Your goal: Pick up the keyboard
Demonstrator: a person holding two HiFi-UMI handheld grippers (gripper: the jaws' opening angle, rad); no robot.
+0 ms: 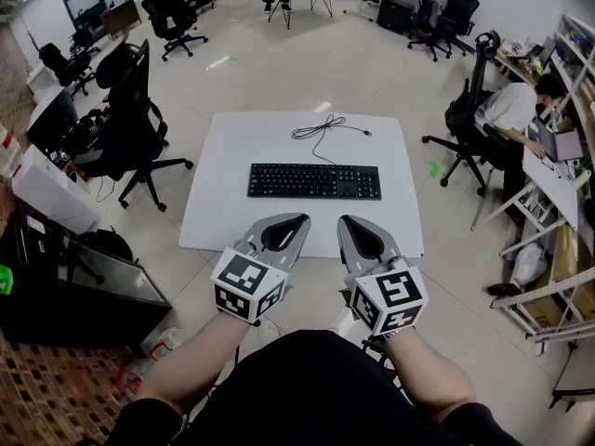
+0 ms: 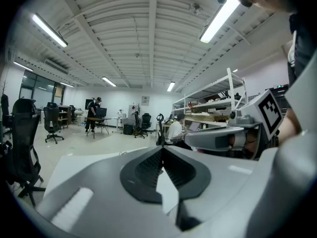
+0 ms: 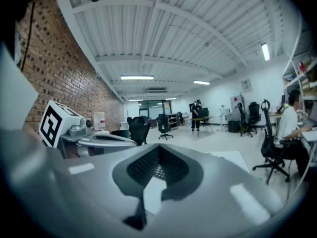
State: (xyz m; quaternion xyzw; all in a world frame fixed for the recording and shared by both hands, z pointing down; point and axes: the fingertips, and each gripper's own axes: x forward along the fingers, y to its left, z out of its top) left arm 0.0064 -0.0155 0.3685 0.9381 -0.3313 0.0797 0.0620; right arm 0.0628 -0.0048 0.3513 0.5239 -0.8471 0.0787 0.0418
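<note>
A black keyboard [image 1: 314,181] lies flat across the middle of a white table [image 1: 214,203], and its cable [image 1: 321,128] is coiled behind it. My left gripper [image 1: 299,219] hovers over the table's near edge, a little short of the keyboard, with its jaws shut and nothing in them. To its right, my right gripper [image 1: 345,220] is also shut and empty. In the left gripper view the closed jaws [image 2: 162,149] point across the table, with the right gripper [image 2: 223,138] alongside. In the right gripper view, part of the keyboard [image 3: 159,172] shows through the closed jaws [image 3: 158,148].
A black office chair [image 1: 135,124] stands at the table's left. At the right, a person [image 1: 516,110] sits at a desk beside another chair [image 1: 465,110]. A dark cabinet [image 1: 74,277] is at the lower left, and shelving [image 1: 558,286] at the lower right.
</note>
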